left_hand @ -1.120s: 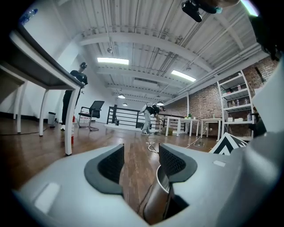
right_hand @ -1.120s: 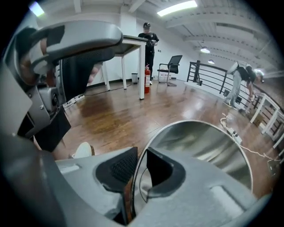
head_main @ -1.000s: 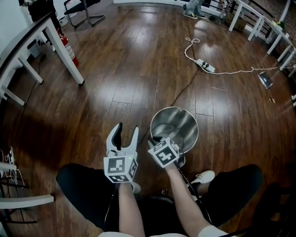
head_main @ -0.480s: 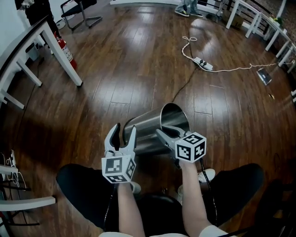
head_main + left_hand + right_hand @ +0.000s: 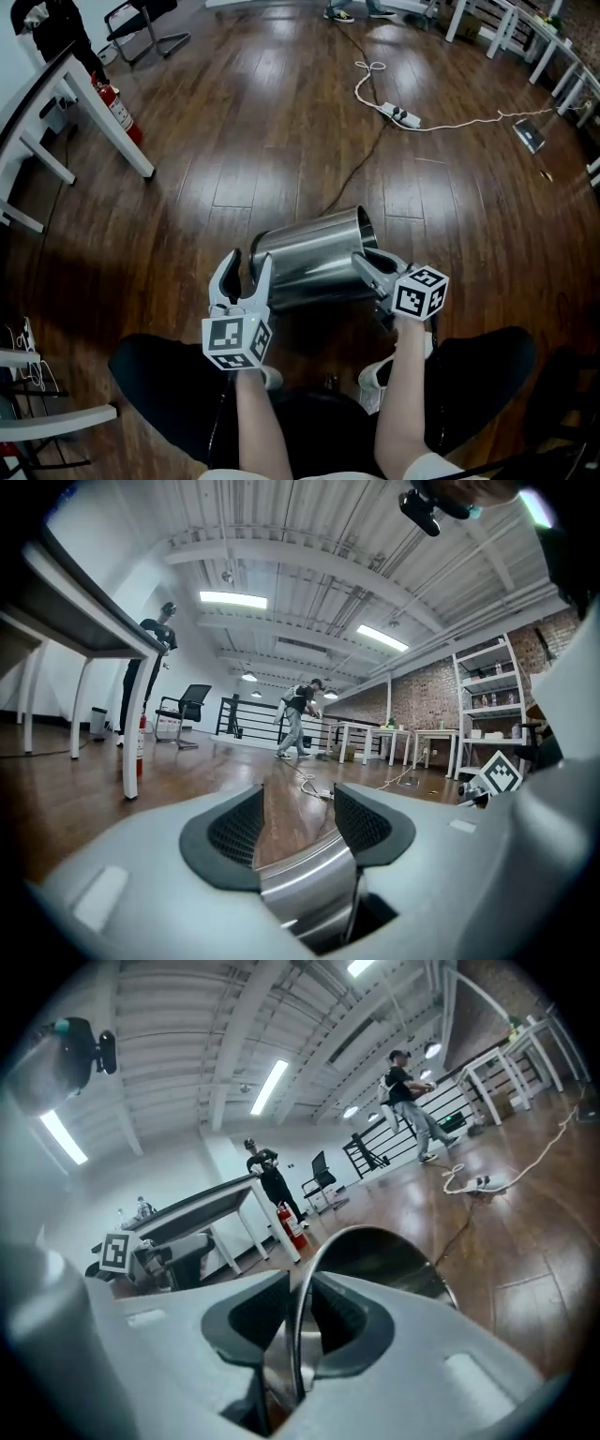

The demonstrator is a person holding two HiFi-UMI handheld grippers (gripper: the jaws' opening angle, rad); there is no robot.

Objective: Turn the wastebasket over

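- Right gripper view: the right gripper (image 5: 300, 1288) has the thin steel rim of the wastebasket (image 5: 375, 1260) standing edge-on between its two dark pads. One pad is inside the mouth and one outside. The jaws are opening, but the pads are on the rim, so it counts as grasping the wastebasket.
- Head view: the right gripper (image 5: 364, 260) reaches in from the lower right and points up and to the left. Its marker cube (image 5: 421, 292) sits at the wrist end, rolled so that one corner faces up. The right forearm (image 5: 405, 394) runs almost straight up the picture from the lap.
- Left gripper view: the left gripper (image 5: 298, 808) has its jaws apart. The curved steel side of the wastebasket (image 5: 305, 892) shows low in the gap, and neither pad presses on it.
- Head view: the left gripper (image 5: 253, 261) points away from the person, roughly level, with its fingertips at the closed end of the wastebasket. The left forearm (image 5: 258, 412) lies parallel to the right one.
- Wastebasket (image 5: 309, 258): it is tipped on its side just in front of the knees. The open mouth faces right toward the right gripper and the base faces left. Whether it touches the wooden floor (image 5: 234, 141) cannot be told.
- Farther out on the floor there is a power strip (image 5: 394, 114) with a white cable. A fire extinguisher (image 5: 114, 105) stands beside a white table leg (image 5: 117, 141) at upper left.
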